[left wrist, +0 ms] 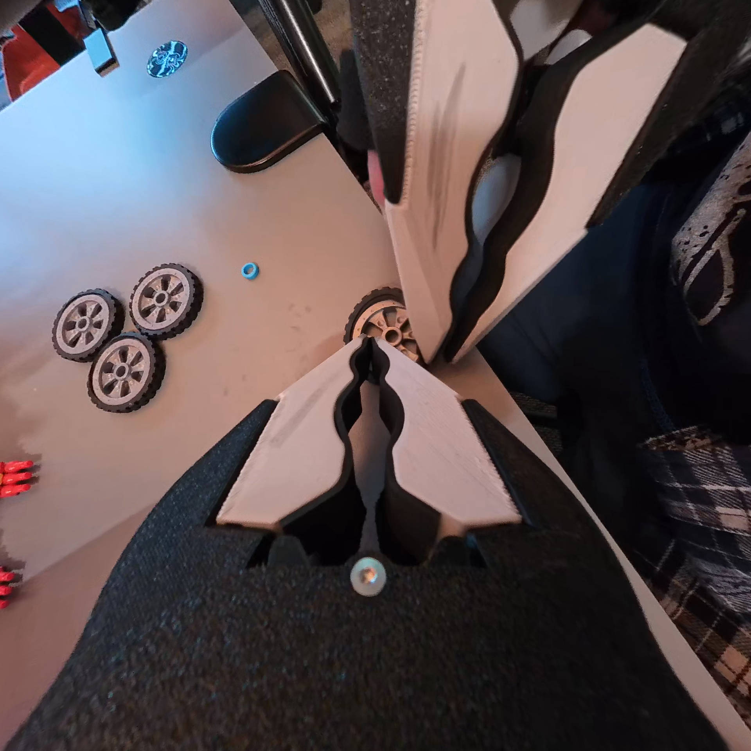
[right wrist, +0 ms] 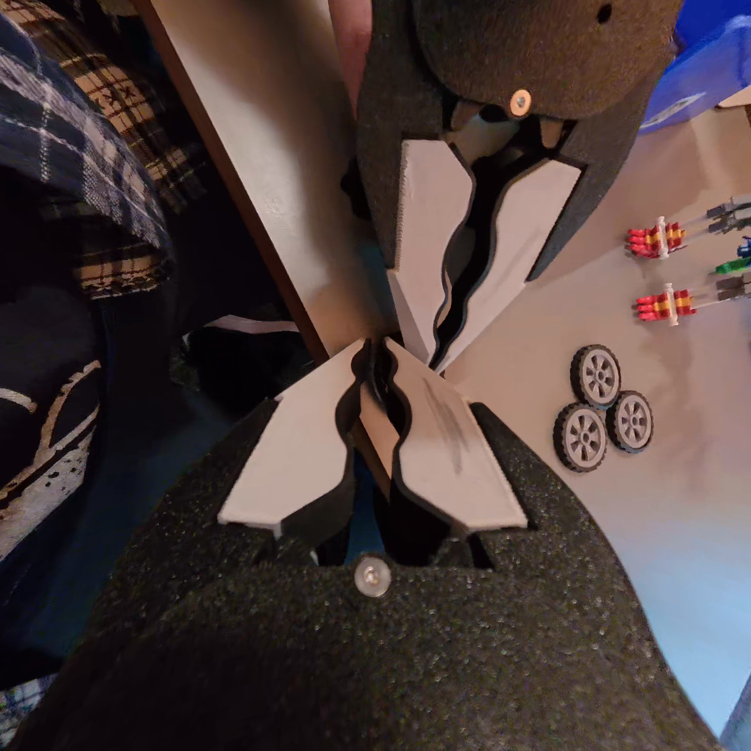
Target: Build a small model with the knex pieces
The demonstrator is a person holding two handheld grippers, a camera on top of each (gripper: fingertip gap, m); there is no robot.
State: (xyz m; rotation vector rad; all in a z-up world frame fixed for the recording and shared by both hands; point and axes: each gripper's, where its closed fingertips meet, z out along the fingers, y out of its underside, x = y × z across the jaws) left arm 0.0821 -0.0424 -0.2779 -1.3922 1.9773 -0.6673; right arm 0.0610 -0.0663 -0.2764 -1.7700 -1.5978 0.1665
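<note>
While both claws meet at the surface edge, left claw is pinched onto a wheel; right claw looks closed on sth dark, can't tell what. 3 more wheels lie w/ bare room around, 1 blue ring.

I've got both grippers meeting tip to tip at the near table edge, over a lone wheel. Three more wheels cluster touching farther in on the table, with a small ring lying between them and the lone one.
</note>
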